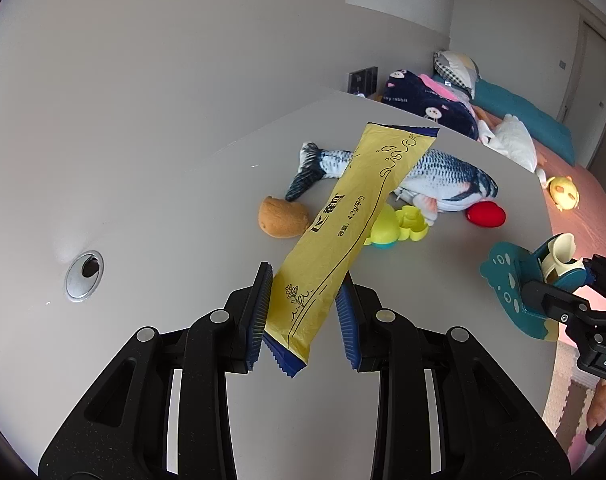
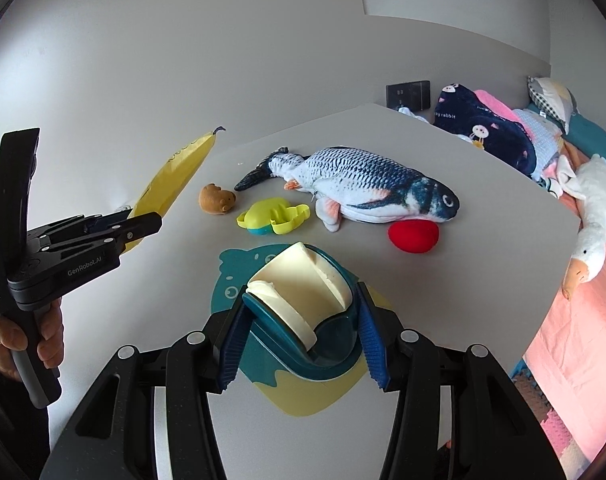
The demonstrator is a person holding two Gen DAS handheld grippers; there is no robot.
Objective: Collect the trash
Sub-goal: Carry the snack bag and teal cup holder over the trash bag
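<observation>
A long yellow sachet wrapper (image 1: 345,216) with dark blue crimped ends is held clamped near its lower end by the left tongs (image 1: 305,312), and in the left wrist view it is seen lifted clear of the white table (image 1: 183,208), slanting up toward the middle of the frame. The right tongs (image 2: 299,340) are closed on the teal base of a tape dispenser (image 2: 303,300) carrying a cream roll, which is mounted on a teal and yellow cartoon-shaped backing; this item sits at the lower centre of the right wrist view and also appears to be off the table. A hand (image 2: 27,336) gripping the handle of the left tongs is visible at the lower left of that view. Two pieces are thus judged to be already picked up, yet no bin or bag is visible, so depositing is judged to be still ahead. Left on the table, in the middle of both views, are a plush fish (image 2: 363,184), a small brown plush bear (image 2: 217,199), a yellow-green plastic toy (image 2: 275,216) and a red soft object (image 2: 413,236); whether these count as trash cannot be told. A bed (image 2: 583,340) with a pink cover and a white plush goose (image 2: 595,216) lies along the right edge.
</observation>
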